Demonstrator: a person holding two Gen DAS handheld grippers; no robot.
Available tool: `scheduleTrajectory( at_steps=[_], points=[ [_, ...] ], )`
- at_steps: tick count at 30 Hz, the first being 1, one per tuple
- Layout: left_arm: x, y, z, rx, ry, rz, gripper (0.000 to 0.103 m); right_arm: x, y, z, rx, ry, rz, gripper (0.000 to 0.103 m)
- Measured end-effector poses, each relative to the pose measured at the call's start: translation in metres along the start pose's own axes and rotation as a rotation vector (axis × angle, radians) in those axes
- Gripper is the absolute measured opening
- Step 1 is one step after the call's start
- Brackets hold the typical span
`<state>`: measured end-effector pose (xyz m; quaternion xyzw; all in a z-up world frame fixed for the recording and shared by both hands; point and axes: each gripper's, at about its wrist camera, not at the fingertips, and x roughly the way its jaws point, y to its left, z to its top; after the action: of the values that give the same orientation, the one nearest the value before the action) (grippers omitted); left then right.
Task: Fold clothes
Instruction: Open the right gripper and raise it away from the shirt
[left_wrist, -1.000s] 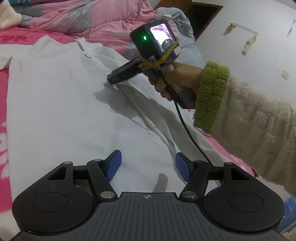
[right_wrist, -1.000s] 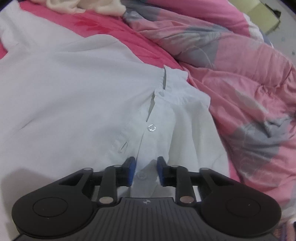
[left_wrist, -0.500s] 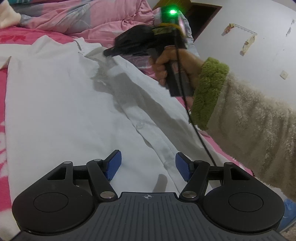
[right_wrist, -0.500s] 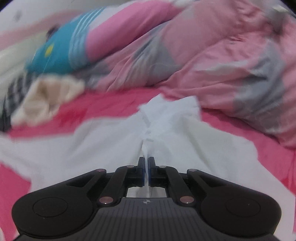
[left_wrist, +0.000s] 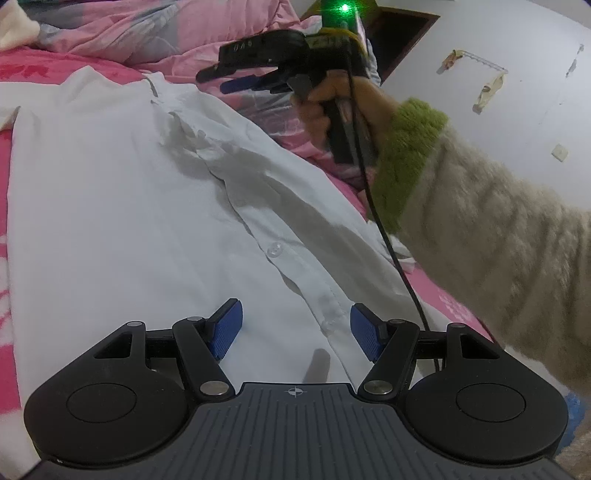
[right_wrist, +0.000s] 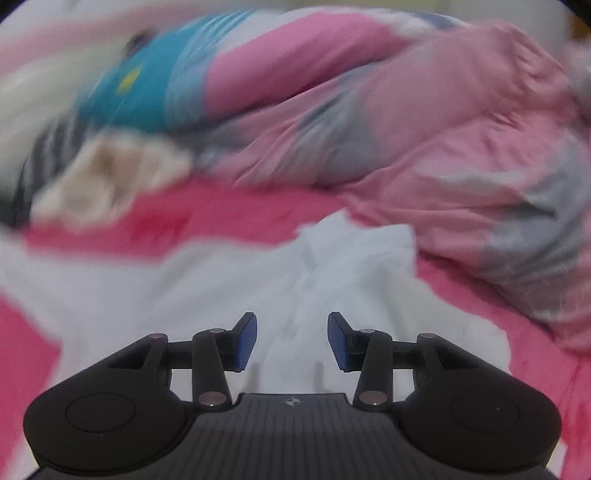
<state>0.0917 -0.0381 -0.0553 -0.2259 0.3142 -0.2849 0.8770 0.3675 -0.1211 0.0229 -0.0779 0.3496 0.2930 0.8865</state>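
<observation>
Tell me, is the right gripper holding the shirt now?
No, the right gripper is opening with nothing between its pads, above the shirt.

White button-up shirts: one, spread flat, centre of the frame
Clear round shirt buttons: one plainly visible, mid-frame
Pink and grey quilts: one, upper right
Pink bed sheets: one
Handheld black grippers with blue pads: two
Fuzzy cream sleeves with green cuff: one, right side
</observation>
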Motion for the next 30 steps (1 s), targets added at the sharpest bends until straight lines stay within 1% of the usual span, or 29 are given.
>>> scheduleTrajectory(
  at_steps=[1,2,4,6,7,9,11,12,14,15,18,19,24,25,26,27,28,29,30],
  points=[
    [0.0,0.0,0.0,-0.002,0.001,-0.002,0.065,0.01,-0.008,0.003,0.042,0.016,-0.001,0.038],
    [0.0,0.0,0.0,-0.003,0.001,-0.003,0.065,0.02,-0.016,0.006,0.084,0.032,-0.001,0.036],
    [0.0,0.0,0.001,-0.003,0.003,-0.003,0.065,0.046,-0.02,0.001,0.117,0.092,0.002,0.024],
    [0.001,-0.001,0.001,0.002,0.004,0.0,0.065,0.075,-0.021,-0.008,0.134,0.162,0.006,0.023],
    [0.001,-0.002,0.001,0.005,0.005,0.002,0.065,0.084,-0.019,-0.012,0.134,0.173,0.001,0.023],
    [0.0,-0.002,0.001,0.006,0.007,0.002,0.065,0.083,-0.017,-0.017,0.137,0.146,-0.016,0.023],
    [-0.001,-0.002,0.002,0.004,0.007,-0.001,0.065,0.065,-0.022,-0.014,0.188,0.129,-0.014,0.023],
    [-0.002,-0.001,0.002,0.002,0.007,-0.004,0.065,0.049,-0.027,-0.012,0.21,0.109,-0.015,0.023],
    [-0.004,-0.001,0.002,-0.004,0.006,-0.011,0.065,0.003,-0.039,-0.011,0.247,0.046,-0.022,0.024],
    [-0.005,-0.002,0.001,-0.005,0.006,-0.015,0.065,-0.026,-0.045,-0.012,0.265,0.008,-0.03,0.024],
    [-0.009,-0.005,0.001,0.007,0.003,-0.018,0.065,-0.135,-0.059,-0.025,0.312,-0.126,-0.066,0.024],
    [-0.01,-0.007,0.001,0.012,-0.001,-0.013,0.065,-0.173,-0.061,-0.032,0.311,-0.17,-0.1,0.024],
    [-0.018,-0.011,0.004,0.012,-0.016,0.012,0.065,-0.372,-0.051,-0.077,0.215,-0.393,-0.381,0.024],
    [-0.02,-0.011,0.005,0.012,-0.017,0.022,0.065,-0.407,-0.044,-0.085,0.181,-0.429,-0.451,0.024],
    [-0.021,-0.011,0.006,0.012,-0.018,0.035,0.065,-0.437,-0.031,-0.093,0.134,-0.454,-0.535,0.024],
    [-0.022,-0.012,0.008,0.016,-0.014,0.05,0.065,-0.461,-0.017,-0.099,0.09,-0.466,-0.596,0.024],
    [-0.022,-0.012,0.01,0.019,-0.009,0.065,0.065,-0.479,-0.003,-0.106,0.051,-0.464,-0.632,0.024],
    [-0.023,-0.013,0.01,0.023,-0.003,0.082,0.065,-0.488,0.01,-0.112,0.015,-0.446,-0.644,0.024],
    [-0.023,-0.014,0.011,0.026,0.004,0.096,0.065,-0.488,0.022,-0.119,-0.016,-0.412,-0.629,0.024]
  ],
)
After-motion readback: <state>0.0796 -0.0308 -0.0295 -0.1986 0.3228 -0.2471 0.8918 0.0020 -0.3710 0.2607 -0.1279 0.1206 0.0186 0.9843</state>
